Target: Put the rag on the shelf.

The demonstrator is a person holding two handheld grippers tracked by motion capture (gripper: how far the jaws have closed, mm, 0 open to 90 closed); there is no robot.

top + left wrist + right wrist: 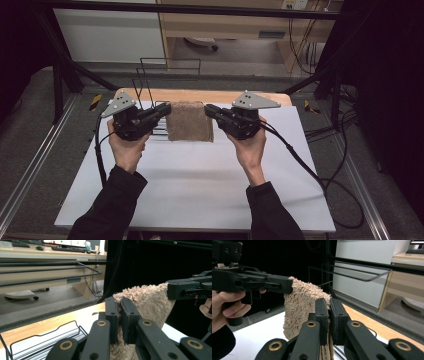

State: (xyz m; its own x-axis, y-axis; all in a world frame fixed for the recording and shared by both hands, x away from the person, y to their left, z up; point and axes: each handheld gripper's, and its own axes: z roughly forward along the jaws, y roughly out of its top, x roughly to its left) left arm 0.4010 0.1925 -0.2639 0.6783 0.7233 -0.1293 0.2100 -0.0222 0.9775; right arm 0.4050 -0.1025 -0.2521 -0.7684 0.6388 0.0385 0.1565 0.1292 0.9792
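Note:
A fuzzy tan towel (189, 121) hangs above the white table between the two grippers, held by its upper corners. My left gripper (166, 108) is shut on the towel's left corner; in the left gripper view the towel (147, 302) is pinched between its jaws (119, 307). My right gripper (208, 110) is shut on the right corner, and in the right gripper view the towel (299, 307) drapes down from its jaws (329, 308). Each gripper view also shows the other gripper across the towel.
A black wire rack (150, 90) stands at the table's far edge behind the left gripper, with its wire base (50, 337) on the table. The white table top (200, 185) spreads out in front of the towel. Cables (310, 175) trail off to the right.

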